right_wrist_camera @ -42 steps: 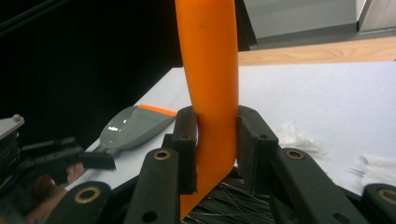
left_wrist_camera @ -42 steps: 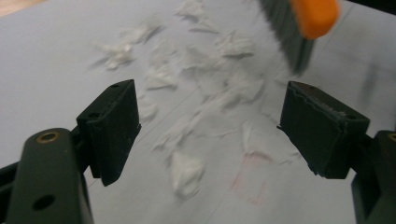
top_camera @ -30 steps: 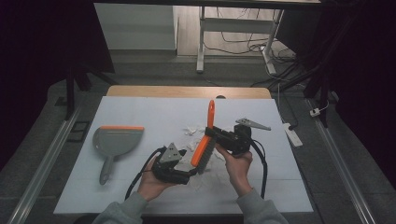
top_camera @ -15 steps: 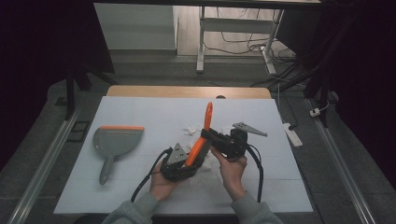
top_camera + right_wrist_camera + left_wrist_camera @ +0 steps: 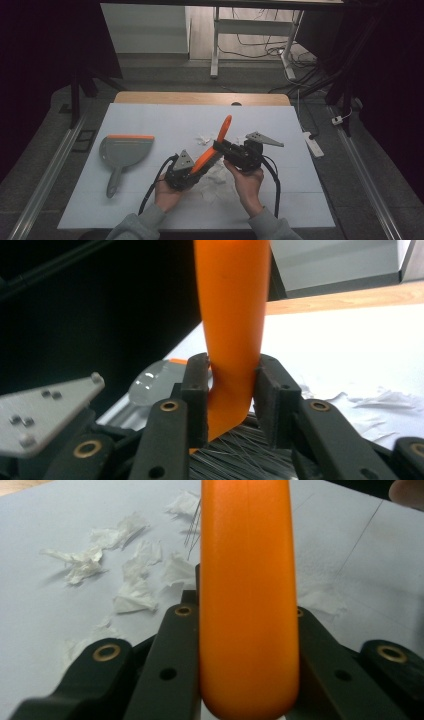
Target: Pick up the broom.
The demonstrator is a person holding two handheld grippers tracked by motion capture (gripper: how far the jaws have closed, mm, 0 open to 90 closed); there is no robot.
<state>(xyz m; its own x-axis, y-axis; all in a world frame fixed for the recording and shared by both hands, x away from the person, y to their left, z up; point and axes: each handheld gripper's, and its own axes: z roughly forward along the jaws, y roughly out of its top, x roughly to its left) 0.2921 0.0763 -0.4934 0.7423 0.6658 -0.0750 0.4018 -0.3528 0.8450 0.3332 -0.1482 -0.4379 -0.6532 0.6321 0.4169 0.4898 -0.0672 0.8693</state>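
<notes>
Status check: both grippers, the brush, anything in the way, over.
Left hand-held gripper just closed on brush handle. Right hand-held gripper clamped near the bristles, jaws easing open. Paper scraps on table; dustpan well left.

Both forearms are coming in from the bottom of the high view, hands close together. Left claw [image 5: 196, 169] has just been closing; its jaws are now clamping something held between them, pointing up and right. Right claw [image 5: 223, 149] is angling in from the right, jaws pressing on the same thing and just starting to loosen.
</notes>
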